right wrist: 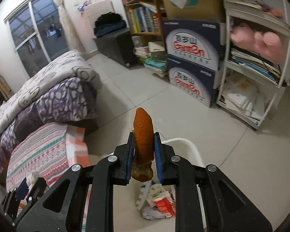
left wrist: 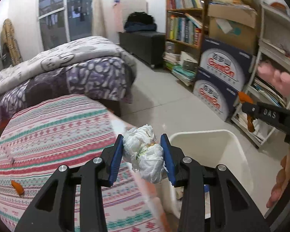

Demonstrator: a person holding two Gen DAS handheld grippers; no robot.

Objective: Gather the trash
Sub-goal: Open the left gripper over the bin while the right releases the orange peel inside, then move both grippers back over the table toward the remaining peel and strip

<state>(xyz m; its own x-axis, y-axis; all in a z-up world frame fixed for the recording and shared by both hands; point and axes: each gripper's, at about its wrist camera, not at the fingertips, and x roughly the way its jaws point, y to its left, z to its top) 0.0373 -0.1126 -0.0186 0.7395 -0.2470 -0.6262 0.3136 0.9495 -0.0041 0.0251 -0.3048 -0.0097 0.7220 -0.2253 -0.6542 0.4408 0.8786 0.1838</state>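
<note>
My left gripper is shut on a crumpled white tissue wad, held over the bed's edge beside the white trash bin. My right gripper is shut on an orange peel and holds it above the same bin, which holds a red-and-white cup and paper scraps. The right gripper also shows in the left wrist view above the bin's far side. Another orange peel piece lies on the striped bedsheet.
Folded quilts lie on the bed. Stacked blue water cartons, a bookshelf and a white shelf cart line the right wall. A dark cabinet stands at the back. Pale tiled floor lies between.
</note>
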